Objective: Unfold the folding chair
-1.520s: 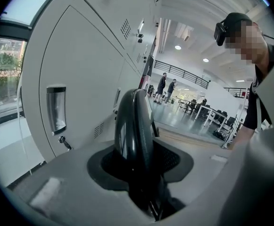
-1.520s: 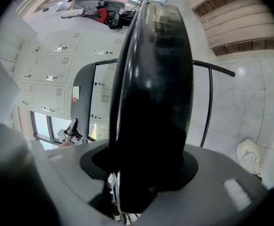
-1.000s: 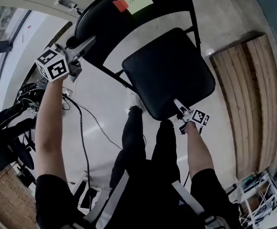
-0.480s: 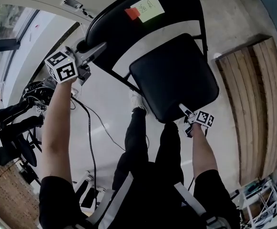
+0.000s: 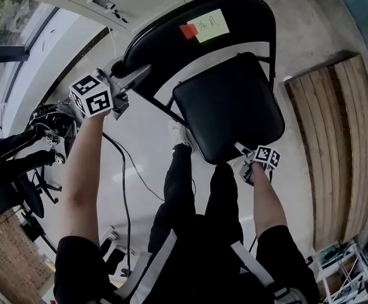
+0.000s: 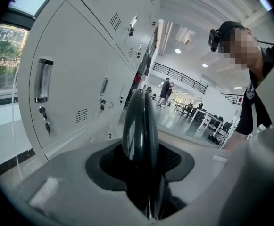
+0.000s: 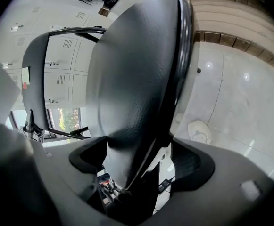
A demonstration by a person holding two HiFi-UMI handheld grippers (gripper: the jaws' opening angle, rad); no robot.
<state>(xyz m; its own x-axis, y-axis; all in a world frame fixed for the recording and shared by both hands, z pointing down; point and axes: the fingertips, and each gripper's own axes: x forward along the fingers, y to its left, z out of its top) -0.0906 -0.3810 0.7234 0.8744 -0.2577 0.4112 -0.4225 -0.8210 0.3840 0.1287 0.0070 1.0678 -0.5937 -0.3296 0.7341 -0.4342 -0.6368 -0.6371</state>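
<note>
The black folding chair stands in front of me, its backrest (image 5: 171, 40) bearing a green note (image 5: 210, 24) and a red tag (image 5: 188, 30). My left gripper (image 5: 132, 80) is on the backrest's left edge. In the left gripper view that edge (image 6: 139, 121) fills the gap between the pads, and the jaws have just been closing on it. My right gripper (image 5: 241, 149) is at the front edge of the seat (image 5: 231, 103). Its jaws have just been opening. The seat (image 7: 137, 69) still lies between them, with a gap showing beside the right pad.
Wooden boards (image 5: 336, 138) lie on the floor at the right. A black cable (image 5: 123, 163) runs across the floor at the left, near office chairs (image 5: 19, 157). Grey lockers (image 6: 80, 79) stand behind the chair. My legs (image 5: 190, 195) are just below the seat.
The left gripper and the backrest have moved to the right in the head view, and the whole chair has shifted with them. The right gripper has stayed at the seat's front edge.
</note>
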